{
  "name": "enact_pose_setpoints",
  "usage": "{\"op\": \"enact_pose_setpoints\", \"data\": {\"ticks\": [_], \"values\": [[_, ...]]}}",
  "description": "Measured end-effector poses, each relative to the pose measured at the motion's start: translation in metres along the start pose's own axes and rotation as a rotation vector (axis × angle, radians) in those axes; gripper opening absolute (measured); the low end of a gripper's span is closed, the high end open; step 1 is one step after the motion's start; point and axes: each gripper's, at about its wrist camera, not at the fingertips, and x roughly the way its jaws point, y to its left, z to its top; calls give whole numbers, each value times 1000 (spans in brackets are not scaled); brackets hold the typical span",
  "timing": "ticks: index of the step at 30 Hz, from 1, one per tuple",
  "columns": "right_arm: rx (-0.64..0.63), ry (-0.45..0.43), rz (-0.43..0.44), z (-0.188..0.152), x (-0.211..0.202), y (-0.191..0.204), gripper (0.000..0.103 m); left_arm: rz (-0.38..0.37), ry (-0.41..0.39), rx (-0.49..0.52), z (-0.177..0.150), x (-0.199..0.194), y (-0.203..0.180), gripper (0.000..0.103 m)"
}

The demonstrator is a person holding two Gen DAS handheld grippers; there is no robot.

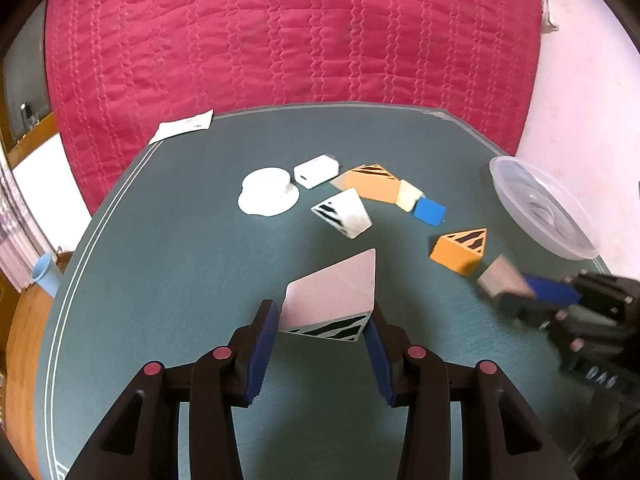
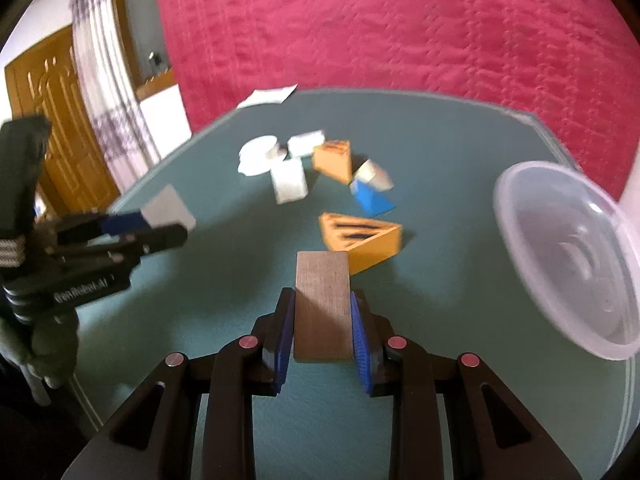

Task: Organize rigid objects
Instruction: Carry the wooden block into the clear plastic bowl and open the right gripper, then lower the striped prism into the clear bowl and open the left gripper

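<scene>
My left gripper [image 1: 322,312] is shut on a white wedge with a black-striped face [image 1: 336,296], held just above the green table [image 1: 160,280]. The right wrist view shows the same gripper [image 2: 160,220] at the left with the white wedge [image 2: 168,206]. My right gripper [image 2: 322,296] is shut on a plain wooden block [image 2: 322,276], and it appears blurred at the right of the left wrist view [image 1: 520,294] holding that block [image 1: 500,278]. An orange striped wedge [image 2: 360,236] lies just beyond the block. A clear plastic bowl [image 2: 568,256] stands at the right.
Mid-table lie a second white striped wedge [image 1: 344,214], a larger orange wedge [image 1: 372,184], a blue block [image 1: 429,211], a cream block [image 1: 409,196], a white box [image 1: 316,170] and a white round piece [image 1: 268,192]. A paper slip [image 1: 182,126] lies at the far edge. A red quilt [image 1: 280,32] is behind.
</scene>
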Motion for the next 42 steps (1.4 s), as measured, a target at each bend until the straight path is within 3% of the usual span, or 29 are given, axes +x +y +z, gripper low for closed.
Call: {"op": "enact_pose_setpoints", "data": {"ticks": [15, 22, 27, 29, 31, 32, 42], "values": [[240, -167, -192, 11, -59, -106, 28, -45, -12, 83, 15, 0, -44, 46], [339, -210, -315, 12, -63, -151, 28, -63, -23, 113, 23, -2, -60, 46], [411, -209, -353, 11, -54, -185, 28, -78, -33, 135, 29, -2, -73, 46], [446, -206, -362, 8, -51, -194, 33, -85, -37, 144, 32, -2, -80, 46], [472, -214, -351, 6, -52, -200, 49, -92, -39, 153, 35, -1, -85, 46], [475, -223, -352, 5, -54, -199, 51, -95, -39, 156, 36, -1, -87, 46], [516, -262, -386, 1, -69, -207, 51, -136, -67, 219, 53, 0, -122, 46]]}}
